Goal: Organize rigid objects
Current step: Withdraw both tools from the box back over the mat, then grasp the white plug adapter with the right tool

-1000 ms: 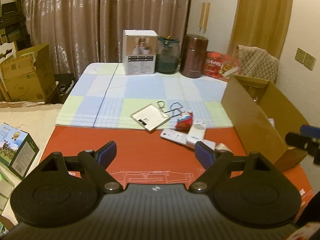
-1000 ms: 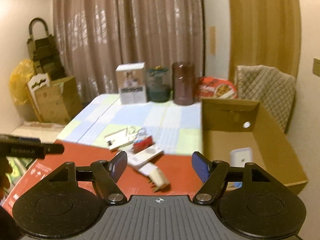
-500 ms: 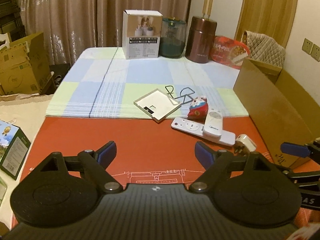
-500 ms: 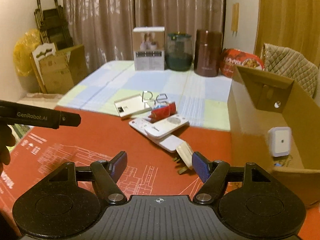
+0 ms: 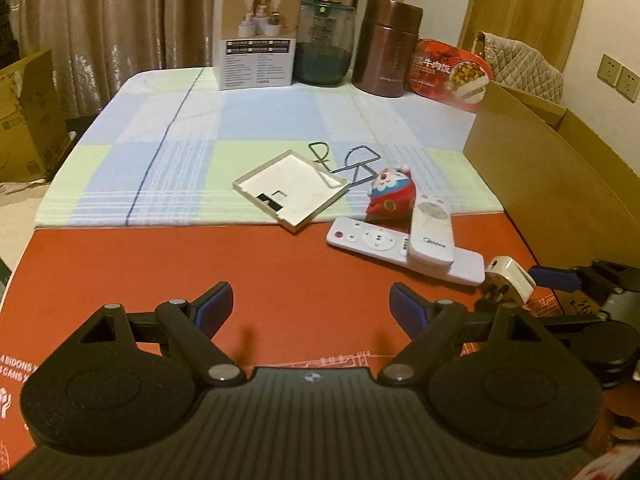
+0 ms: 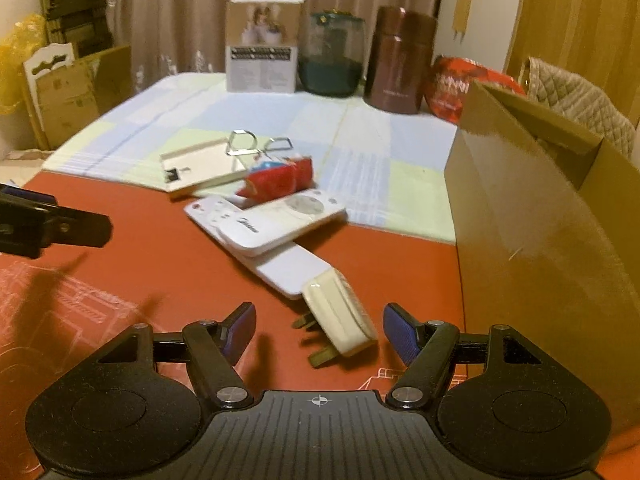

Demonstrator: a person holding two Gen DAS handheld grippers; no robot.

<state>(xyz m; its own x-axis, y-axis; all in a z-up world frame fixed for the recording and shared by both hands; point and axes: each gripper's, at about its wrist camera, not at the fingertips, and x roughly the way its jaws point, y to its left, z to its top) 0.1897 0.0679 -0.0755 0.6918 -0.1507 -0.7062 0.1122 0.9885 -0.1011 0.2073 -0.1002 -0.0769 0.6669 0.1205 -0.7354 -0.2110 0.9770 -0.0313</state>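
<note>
A cream plug adapter (image 6: 338, 315) lies on the red mat, its prongs toward me, between the open jaws of my right gripper (image 6: 319, 330); it also shows in the left wrist view (image 5: 507, 277). Two white remotes (image 6: 280, 216) are stacked beyond it, also in the left wrist view (image 5: 430, 232). A red toy figure (image 5: 390, 196), a white flat tray (image 5: 290, 190) and wire clips (image 5: 352, 160) lie behind. The cardboard box (image 6: 540, 216) stands open at the right. My left gripper (image 5: 311, 307) is open and empty over the mat.
A white carton (image 5: 256, 36), a green glass jar (image 5: 326, 54), a brown canister (image 5: 390, 46) and a red food pack (image 5: 450, 74) stand along the table's far edge. Cardboard boxes (image 6: 72, 92) sit on the floor at the left.
Both grippers have moved forward and down toward the table. The right gripper has closed in on the plug adapter, which now lies between its open jaws.
</note>
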